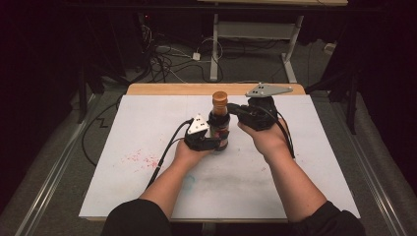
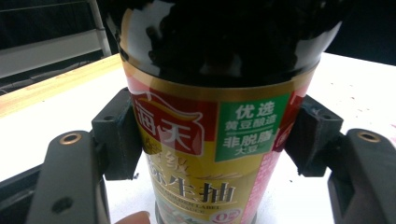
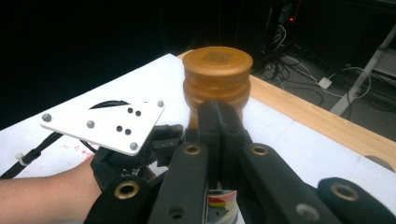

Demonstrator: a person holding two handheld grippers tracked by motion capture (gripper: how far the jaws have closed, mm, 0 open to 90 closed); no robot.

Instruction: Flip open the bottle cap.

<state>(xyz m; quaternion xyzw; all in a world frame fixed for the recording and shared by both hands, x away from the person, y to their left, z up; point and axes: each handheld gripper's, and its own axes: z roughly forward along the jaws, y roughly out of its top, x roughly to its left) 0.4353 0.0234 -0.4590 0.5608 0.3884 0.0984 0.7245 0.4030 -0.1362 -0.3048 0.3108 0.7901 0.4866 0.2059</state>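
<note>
A dark soy sauce bottle point(image 1: 219, 125) with an orange cap point(image 1: 220, 98) stands upright in the middle of the white board point(image 1: 147, 128). My left gripper point(image 1: 210, 143) is shut on the bottle's lower body. In the left gripper view both pads point(image 2: 119, 135) press on the red and gold label of the bottle point(image 2: 210, 154). My right gripper point(image 1: 232, 107) comes in from the right at neck height. Its jaws stand shut together with nothing between them, and the gripper point(image 3: 218, 111) has its tips right at the neck, just under the orange cap point(image 3: 217, 70).
The white board lies on a wooden table whose bare edge point(image 1: 196, 89) shows at the back. Red specks point(image 1: 142, 158) mark the board at the left. Cables point(image 1: 162, 56) and a desk frame point(image 1: 255, 34) stand on the floor beyond.
</note>
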